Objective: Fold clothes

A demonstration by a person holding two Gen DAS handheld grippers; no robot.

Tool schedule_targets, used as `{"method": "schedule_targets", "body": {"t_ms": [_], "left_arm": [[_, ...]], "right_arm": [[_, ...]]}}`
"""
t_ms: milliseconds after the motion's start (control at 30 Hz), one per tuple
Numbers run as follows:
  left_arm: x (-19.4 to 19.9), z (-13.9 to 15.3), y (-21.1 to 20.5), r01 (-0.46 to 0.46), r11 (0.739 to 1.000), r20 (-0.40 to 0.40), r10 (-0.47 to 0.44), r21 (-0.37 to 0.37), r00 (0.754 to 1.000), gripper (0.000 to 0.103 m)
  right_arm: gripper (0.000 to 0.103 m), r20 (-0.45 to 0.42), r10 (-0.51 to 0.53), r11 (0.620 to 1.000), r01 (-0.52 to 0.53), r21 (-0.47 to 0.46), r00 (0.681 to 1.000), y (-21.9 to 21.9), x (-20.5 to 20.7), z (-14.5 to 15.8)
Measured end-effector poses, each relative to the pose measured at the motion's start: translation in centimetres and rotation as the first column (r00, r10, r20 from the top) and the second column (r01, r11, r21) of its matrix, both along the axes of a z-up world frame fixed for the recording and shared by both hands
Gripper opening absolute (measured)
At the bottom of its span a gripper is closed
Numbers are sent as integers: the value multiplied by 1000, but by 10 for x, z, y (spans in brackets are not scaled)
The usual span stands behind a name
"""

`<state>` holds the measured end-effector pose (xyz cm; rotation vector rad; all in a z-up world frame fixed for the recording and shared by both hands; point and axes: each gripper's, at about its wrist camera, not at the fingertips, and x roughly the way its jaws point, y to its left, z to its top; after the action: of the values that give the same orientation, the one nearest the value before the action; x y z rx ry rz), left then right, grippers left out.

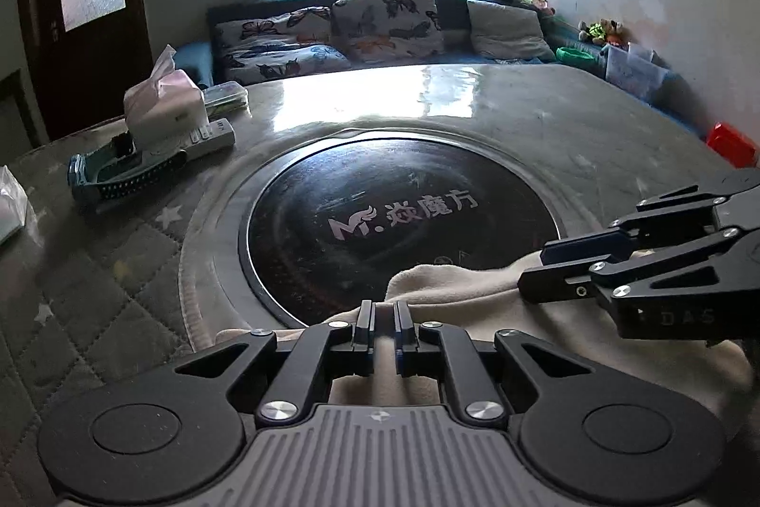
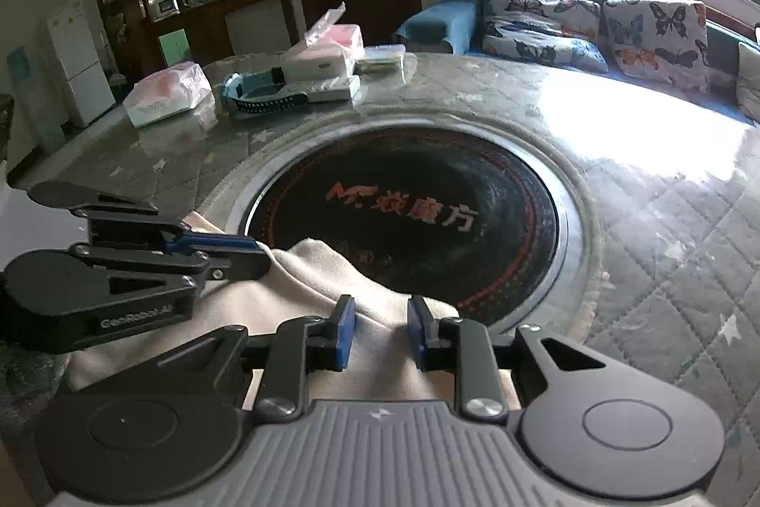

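A cream garment (image 1: 456, 288) (image 2: 304, 283) lies bunched at the near edge of the table, partly over the black round hotplate (image 1: 399, 212) (image 2: 403, 212). In the left wrist view my left gripper (image 1: 384, 324) is shut on a fold of that garment, with only a thin strip of cloth showing between its fingers. Seen from the right wrist, it (image 2: 259, 257) bites the garment's left edge. My right gripper (image 2: 382, 329) stands open, its blue pads apart over the cloth and not pressing on it. From the left wrist it (image 1: 541, 269) reaches in from the right onto the garment.
The quilted grey table cover (image 1: 118, 269) has a tissue box (image 1: 161, 103), a remote (image 1: 209, 136) and a blue-black strap (image 1: 118, 174) at the far left. A plastic-wrapped pack (image 2: 166, 93) lies near them. A sofa with butterfly cushions (image 1: 380, 17) stands behind.
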<state>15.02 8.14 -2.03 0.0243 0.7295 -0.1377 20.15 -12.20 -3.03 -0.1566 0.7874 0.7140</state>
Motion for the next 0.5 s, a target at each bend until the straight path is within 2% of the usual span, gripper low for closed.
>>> {"method": "schedule_targets", "body": {"t_ms": [167,333,500], "left_arm": [[3,-1,8,-21,999,-2,21,-43,1000,10],[-5,3,19,-62,998,10,63,-23,998,12],[-32,18,28,-72,997,52,74,-22,996,12]], "right_arm": [[23,7,45,999,-45,6,999,12,-4,6],[25,11,58,996,-57,-70,998,31,0,-6],[25,52,76,996,-73,-50,996,24,-12,11]]}}
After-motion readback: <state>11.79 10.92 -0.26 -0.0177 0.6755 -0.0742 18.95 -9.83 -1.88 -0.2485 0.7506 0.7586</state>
